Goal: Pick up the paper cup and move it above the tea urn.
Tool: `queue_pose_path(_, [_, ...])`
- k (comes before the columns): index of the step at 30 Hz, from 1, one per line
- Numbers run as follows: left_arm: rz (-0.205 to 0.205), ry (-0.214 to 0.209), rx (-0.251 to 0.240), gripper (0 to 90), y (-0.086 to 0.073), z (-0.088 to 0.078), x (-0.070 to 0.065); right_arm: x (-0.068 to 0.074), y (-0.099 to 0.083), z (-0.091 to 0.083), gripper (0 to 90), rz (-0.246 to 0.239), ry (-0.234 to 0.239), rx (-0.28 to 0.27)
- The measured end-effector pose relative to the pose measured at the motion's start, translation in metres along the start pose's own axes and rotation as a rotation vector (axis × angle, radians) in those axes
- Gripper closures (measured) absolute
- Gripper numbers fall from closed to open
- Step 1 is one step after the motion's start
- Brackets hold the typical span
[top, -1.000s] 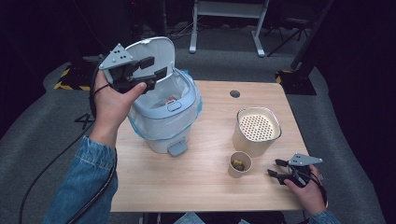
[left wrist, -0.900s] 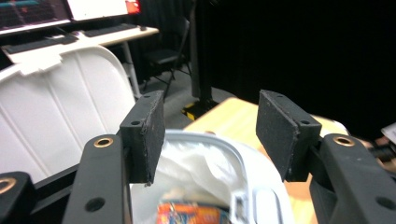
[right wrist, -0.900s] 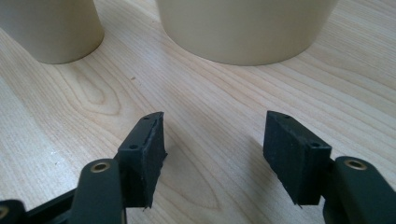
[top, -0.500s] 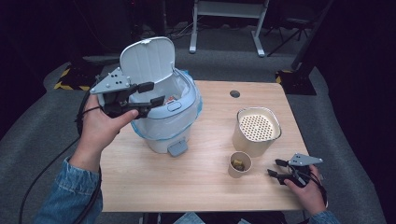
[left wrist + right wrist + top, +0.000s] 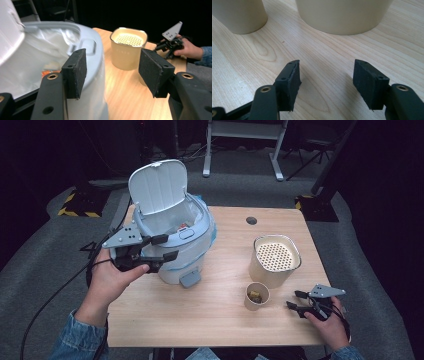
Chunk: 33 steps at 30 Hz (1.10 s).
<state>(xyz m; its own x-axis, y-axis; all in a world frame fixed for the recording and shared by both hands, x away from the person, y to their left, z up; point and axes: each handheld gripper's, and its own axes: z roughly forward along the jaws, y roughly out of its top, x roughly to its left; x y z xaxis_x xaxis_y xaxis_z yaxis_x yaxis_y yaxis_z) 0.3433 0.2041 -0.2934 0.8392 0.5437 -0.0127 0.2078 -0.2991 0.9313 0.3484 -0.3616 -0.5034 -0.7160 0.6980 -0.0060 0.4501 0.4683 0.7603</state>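
The left gripper (image 5: 159, 247) hangs with jaws apart and empty beside the pedal bin (image 5: 175, 242) at the table's (image 5: 210, 320) far left corner; its lid (image 5: 157, 186) stands up, trash inside. The right gripper (image 5: 294, 300), also gaping, rests near the paper cup (image 5: 256, 296) and perforated canister (image 5: 276, 260).

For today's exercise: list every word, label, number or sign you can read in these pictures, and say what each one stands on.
No text can be read with certainty.
Cream container: faint raised lettering on its front wall in the left gripper view, too blurred to read.
White bin, small paper cup, wooden table: no lettering visible.
Floor marking: yellow and black hazard stripes, no words.
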Motion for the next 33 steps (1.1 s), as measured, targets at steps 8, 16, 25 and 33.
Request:
queue_pose_path(8, [0.002, -0.024, 0.046, 40.5, -0.031, 0.008, -0.014, 0.000, 0.000, 0.000, 39.3, 0.000, 0.002, 0.002])
queue_pose_path(16, [-0.038, -0.036, 0.074, 39.7, -0.070, 0.022, -0.017, 0.000, 0.000, 0.000, 37.7, -0.002, 0.008, 0.004])
queue_pose_path(25, [-0.091, -0.056, 0.115, 37.2, -0.103, 0.038, -0.014, 0.005, 0.001, 0.001, 31.4, 0.008, -0.006, 0.010])
queue_pose_path(33, [-0.130, -0.074, 0.205, 36.6, -0.129, 0.060, -0.014, 0.007, 0.000, 0.000, 30.6, 0.012, -0.009, 0.013])
